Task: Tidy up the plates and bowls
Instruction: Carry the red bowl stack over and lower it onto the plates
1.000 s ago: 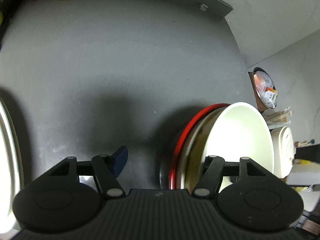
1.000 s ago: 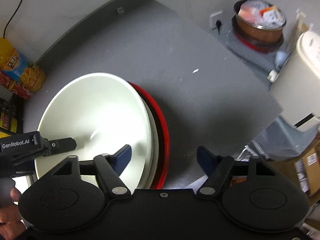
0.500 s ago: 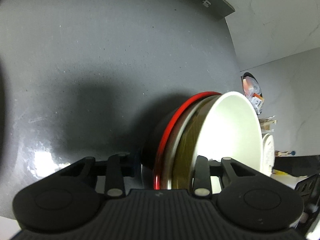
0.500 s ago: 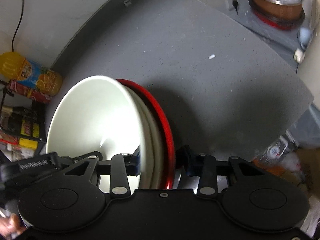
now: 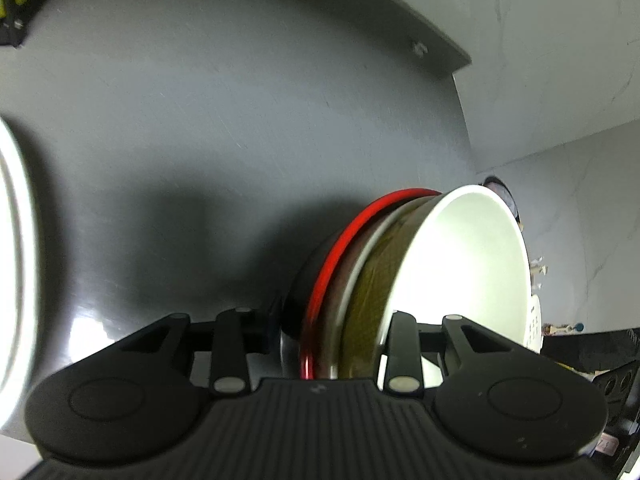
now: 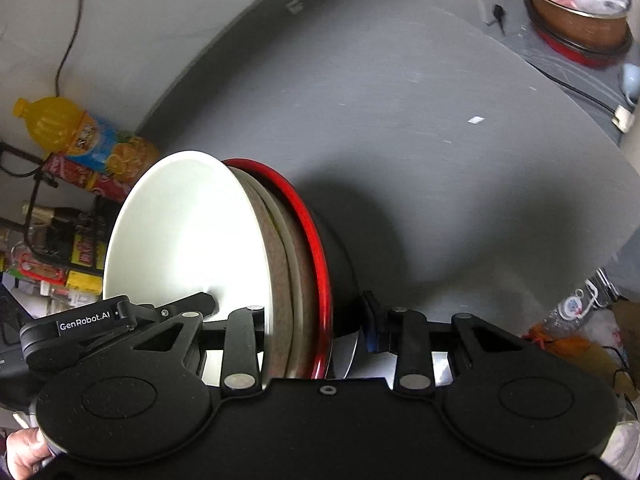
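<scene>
A nested stack sits between both grippers: a white bowl [image 5: 460, 272] [image 6: 184, 232] on the inside, a brown speckled bowl [image 6: 276, 260] around it, and a black bowl with a red rim [image 5: 340, 248] [image 6: 316, 248] on the outside. My left gripper [image 5: 336, 328] is shut across the stack's rim, one finger inside the white bowl and one against the black wall. My right gripper [image 6: 316, 320] is shut on the opposite side of the rim in the same way. In the right wrist view the left gripper's finger [image 6: 192, 304] lies inside the white bowl.
The grey table [image 6: 400, 120] stretches beyond the stack. A white plate's rim [image 5: 16, 260] shows at the left edge. An orange juice bottle [image 6: 72, 136] stands by the wall, and a metal bowl of packets [image 6: 580, 4] at the far right. A hand [image 6: 20, 448] shows bottom left.
A second ago both grippers stood open astride the stack's rim. Both closed on it half a second ago, and both hands have since shifted a little with the stack in their grip.
</scene>
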Available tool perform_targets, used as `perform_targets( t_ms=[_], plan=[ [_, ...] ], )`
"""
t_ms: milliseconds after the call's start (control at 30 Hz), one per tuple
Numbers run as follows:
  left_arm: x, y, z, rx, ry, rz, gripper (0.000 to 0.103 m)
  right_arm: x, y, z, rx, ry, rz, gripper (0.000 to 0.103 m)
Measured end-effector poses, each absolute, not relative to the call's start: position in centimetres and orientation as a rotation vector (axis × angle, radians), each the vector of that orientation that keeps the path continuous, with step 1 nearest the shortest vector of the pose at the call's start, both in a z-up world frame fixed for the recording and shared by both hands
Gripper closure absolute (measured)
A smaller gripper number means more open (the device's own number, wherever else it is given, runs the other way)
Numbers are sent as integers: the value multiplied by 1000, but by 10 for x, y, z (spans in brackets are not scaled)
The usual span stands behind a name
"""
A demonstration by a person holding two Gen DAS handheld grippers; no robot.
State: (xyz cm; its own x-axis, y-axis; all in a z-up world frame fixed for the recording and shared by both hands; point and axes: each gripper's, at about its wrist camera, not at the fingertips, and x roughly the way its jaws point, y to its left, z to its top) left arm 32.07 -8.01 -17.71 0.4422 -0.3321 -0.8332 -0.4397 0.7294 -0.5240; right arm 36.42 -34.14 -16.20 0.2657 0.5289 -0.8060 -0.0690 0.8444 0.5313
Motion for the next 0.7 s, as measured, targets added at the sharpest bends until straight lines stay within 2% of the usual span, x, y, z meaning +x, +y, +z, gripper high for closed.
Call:
perform_targets(
  t_ms=[700],
  plan=[
    [257,30,-120,-823,1042,168,69,338,-235,-114,360,1208,560,69]
  ],
)
